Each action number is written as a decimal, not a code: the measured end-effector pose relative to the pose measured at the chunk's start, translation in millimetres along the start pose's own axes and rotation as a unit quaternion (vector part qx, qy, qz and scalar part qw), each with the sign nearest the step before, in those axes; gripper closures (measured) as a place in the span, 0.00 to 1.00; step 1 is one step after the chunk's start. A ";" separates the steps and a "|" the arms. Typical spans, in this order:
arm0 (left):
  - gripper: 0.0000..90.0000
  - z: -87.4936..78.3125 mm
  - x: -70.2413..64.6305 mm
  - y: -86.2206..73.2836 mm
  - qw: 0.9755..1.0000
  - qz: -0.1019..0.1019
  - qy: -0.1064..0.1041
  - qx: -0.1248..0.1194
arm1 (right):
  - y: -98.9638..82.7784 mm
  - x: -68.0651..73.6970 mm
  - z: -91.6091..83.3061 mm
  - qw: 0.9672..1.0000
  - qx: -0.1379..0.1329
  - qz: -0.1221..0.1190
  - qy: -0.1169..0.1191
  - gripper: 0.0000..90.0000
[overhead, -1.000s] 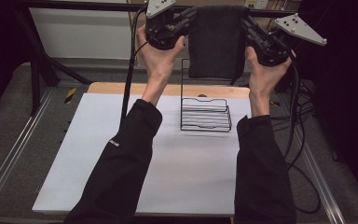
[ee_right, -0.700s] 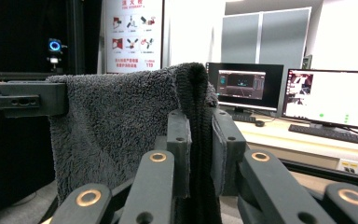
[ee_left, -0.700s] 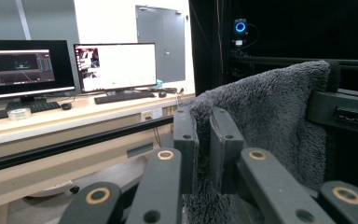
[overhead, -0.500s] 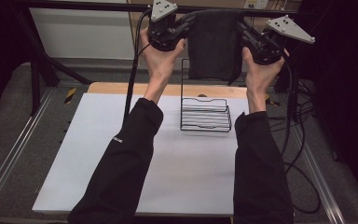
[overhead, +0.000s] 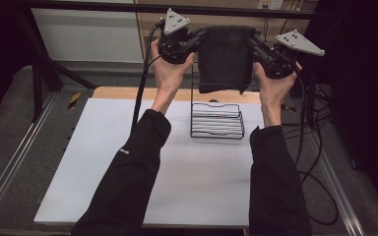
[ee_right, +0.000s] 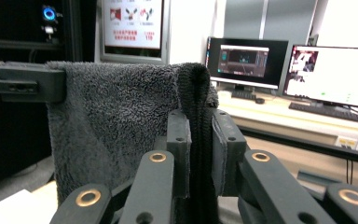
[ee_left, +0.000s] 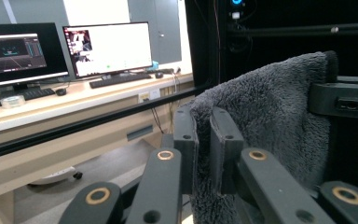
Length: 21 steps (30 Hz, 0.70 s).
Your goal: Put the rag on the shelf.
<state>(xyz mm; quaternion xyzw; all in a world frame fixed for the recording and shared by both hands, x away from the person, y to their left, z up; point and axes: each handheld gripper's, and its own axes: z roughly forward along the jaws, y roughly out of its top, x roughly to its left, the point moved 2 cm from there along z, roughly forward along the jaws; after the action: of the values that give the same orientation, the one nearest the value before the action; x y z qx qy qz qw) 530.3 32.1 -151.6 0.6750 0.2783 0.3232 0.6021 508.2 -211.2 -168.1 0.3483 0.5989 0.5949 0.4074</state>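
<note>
My left hand-held gripper (overhead: 193, 42) pinches the dark towel's (overhead: 225, 56) left corner; my right hand-held gripper (overhead: 257, 49) pinches its right. It hangs above the wire rack (overhead: 217, 122). Uneven tension could pull a corner free.

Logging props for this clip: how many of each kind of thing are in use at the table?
Towels: 1, dark grey towel, held up.
Wire racks: 1, black rack on the table.
Handheld tongs: 2, left tongs, right tongs.
Total: 4
</note>
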 end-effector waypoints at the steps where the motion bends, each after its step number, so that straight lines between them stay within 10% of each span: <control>1: 0.91 0.5 -0.3 -1.6 1.000 0.002 0.000 0.002 | -2.4 -0.2 0.2 1.000 0.004 0.002 0.001 0.89; 21: 0.91 -10.2 -12.0 -18.6 0.999 0.023 -0.029 0.008 | -26.9 0.1 -17.2 1.000 0.008 0.010 0.016 0.88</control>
<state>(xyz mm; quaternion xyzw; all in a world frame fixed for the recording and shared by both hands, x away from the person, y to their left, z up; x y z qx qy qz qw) 515.0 31.6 -170.6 0.6947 0.2481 0.3153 0.5971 494.4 -219.9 -195.6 0.3478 0.6067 0.6000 0.3886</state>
